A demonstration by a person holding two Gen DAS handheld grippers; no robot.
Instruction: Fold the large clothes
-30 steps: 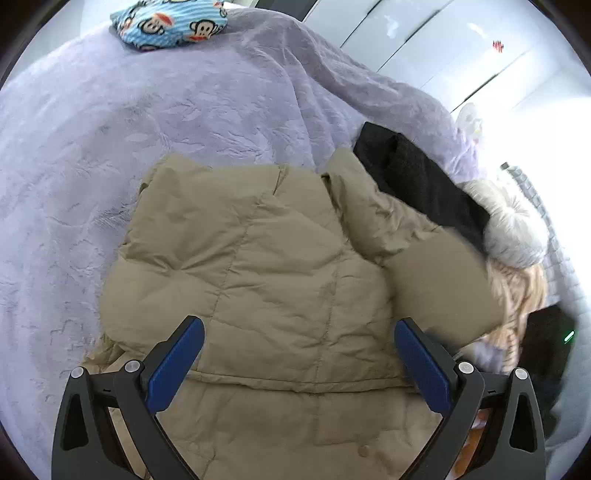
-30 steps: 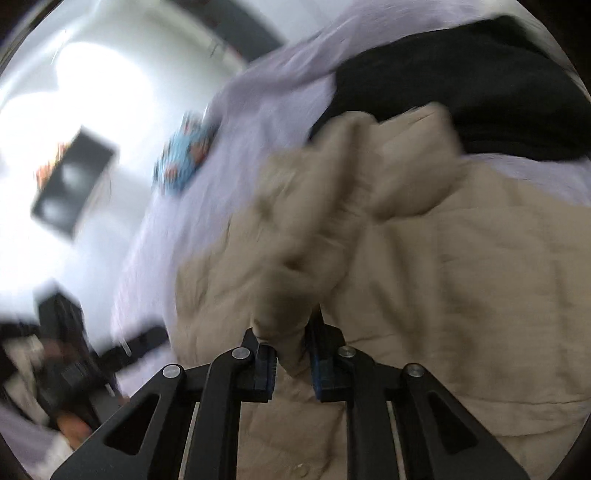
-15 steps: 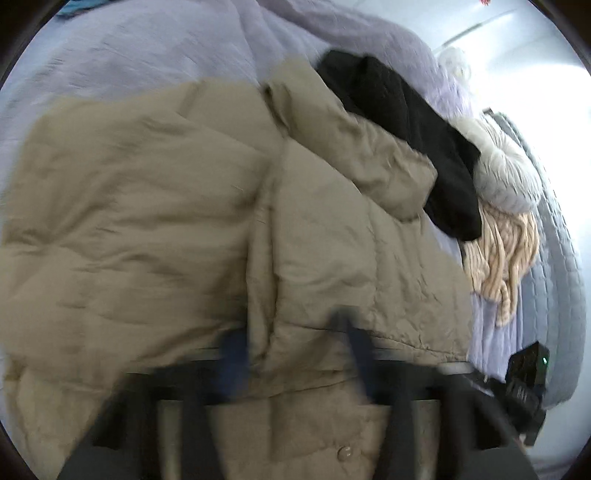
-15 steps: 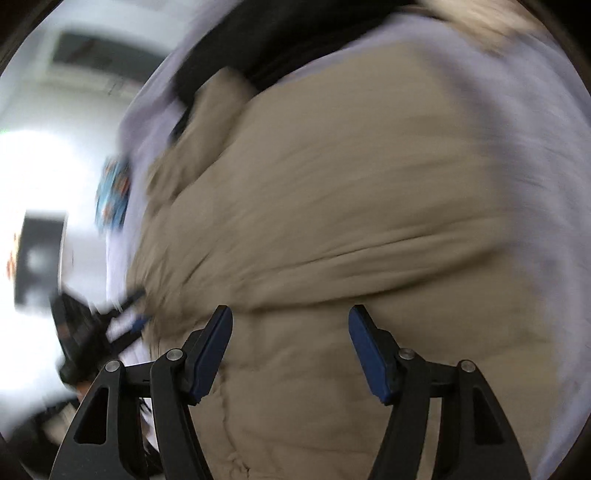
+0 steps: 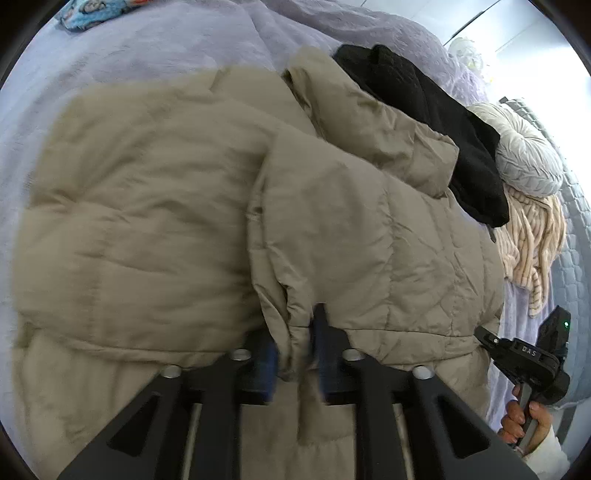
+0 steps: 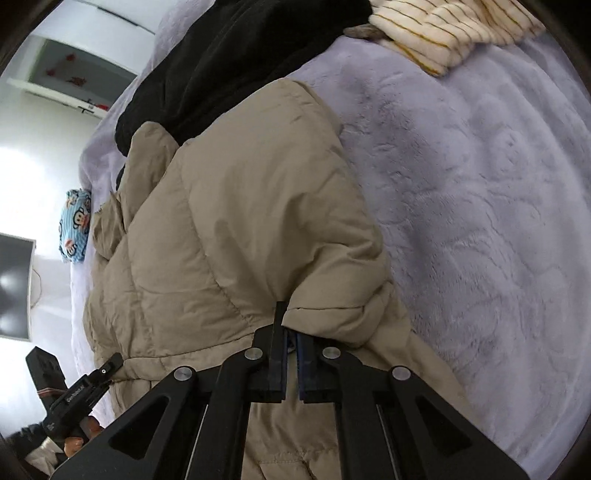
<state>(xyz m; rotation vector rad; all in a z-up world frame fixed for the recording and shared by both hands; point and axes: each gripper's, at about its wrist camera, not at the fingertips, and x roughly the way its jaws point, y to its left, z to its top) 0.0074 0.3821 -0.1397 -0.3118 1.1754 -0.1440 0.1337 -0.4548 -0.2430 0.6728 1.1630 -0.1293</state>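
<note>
A fold of the beige quilted puffer jacket [image 5: 155, 206] is pinched by the left gripper [image 5: 295, 354], whose jaws are opening. The jacket's hem is clamped by the closed right gripper [image 6: 291, 347] on the lilac plush blanket [image 6: 480, 192].

Both wrist views look steeply down, close — sharing the jacket [image 5: 155, 206].

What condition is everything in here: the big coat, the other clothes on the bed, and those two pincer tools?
Beige quilted puffer jacket: spread on the bed, one side folded over its middle.
Black knit garment: crumpled, lying against the jacket's far edge.
Cream striped knit: folded, set aside.
Blue monkey-print pillow: lying at the bed's edge.
Lilac plush blanket: covering the bed.
Left gripper: jaws opening, a jacket fold between them.
Right gripper: shut on the jacket's edge.
</note>
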